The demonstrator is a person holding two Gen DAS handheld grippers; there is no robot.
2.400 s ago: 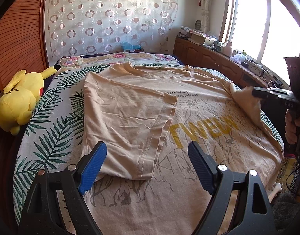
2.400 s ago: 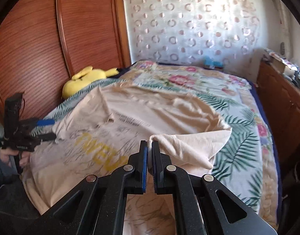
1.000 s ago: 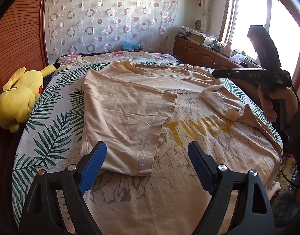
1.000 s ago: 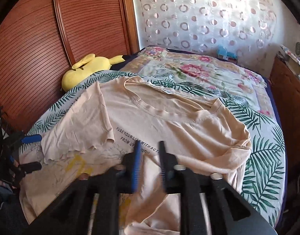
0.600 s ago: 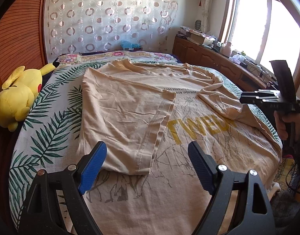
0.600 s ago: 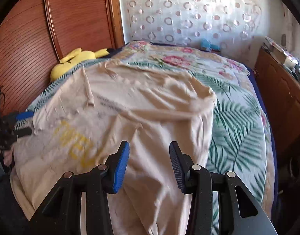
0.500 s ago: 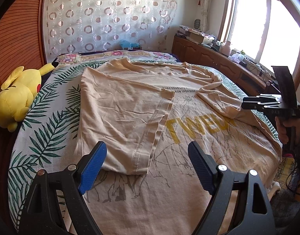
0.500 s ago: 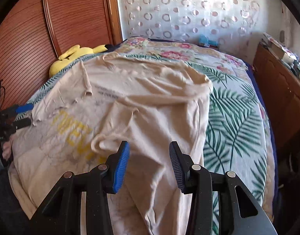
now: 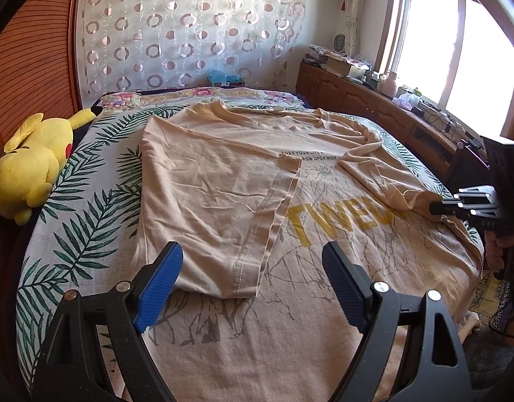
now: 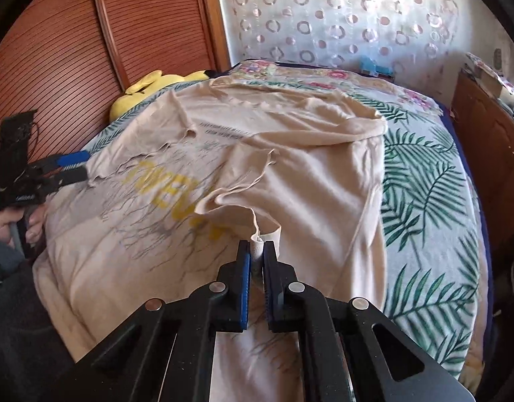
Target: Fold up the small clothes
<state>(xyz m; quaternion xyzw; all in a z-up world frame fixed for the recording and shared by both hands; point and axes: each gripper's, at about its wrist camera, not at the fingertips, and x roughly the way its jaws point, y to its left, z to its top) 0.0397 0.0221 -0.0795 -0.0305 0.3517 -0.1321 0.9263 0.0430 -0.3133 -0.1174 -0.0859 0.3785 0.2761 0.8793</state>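
A beige T-shirt point(image 9: 223, 181) with yellow letters lies spread on the bed, its left side folded over toward the middle. My left gripper point(image 9: 252, 281) is open and empty, above the shirt's near hem. It also shows in the right wrist view point(image 10: 74, 167) at the left edge of the bed. My right gripper point(image 10: 257, 254) is shut on the shirt's right sleeve hem point(image 10: 262, 243), just above the shirt body point(image 10: 176, 174). In the left wrist view the right gripper point(image 9: 439, 206) pinches the sleeve point(image 9: 384, 181) at the bed's right side.
A yellow plush toy point(image 9: 29, 167) lies at the bed's left edge by a wooden sliding door point(image 10: 89, 50). A leaf-patterned bedspread point(image 10: 431, 181) covers the bed. A wooden cabinet point(image 9: 374, 114) with clutter runs under the window on the right.
My right gripper opened and dropped the sleeve, then closed again on the sleeve hem lower down by the bed's right side. My left gripper stayed open and nearly still.
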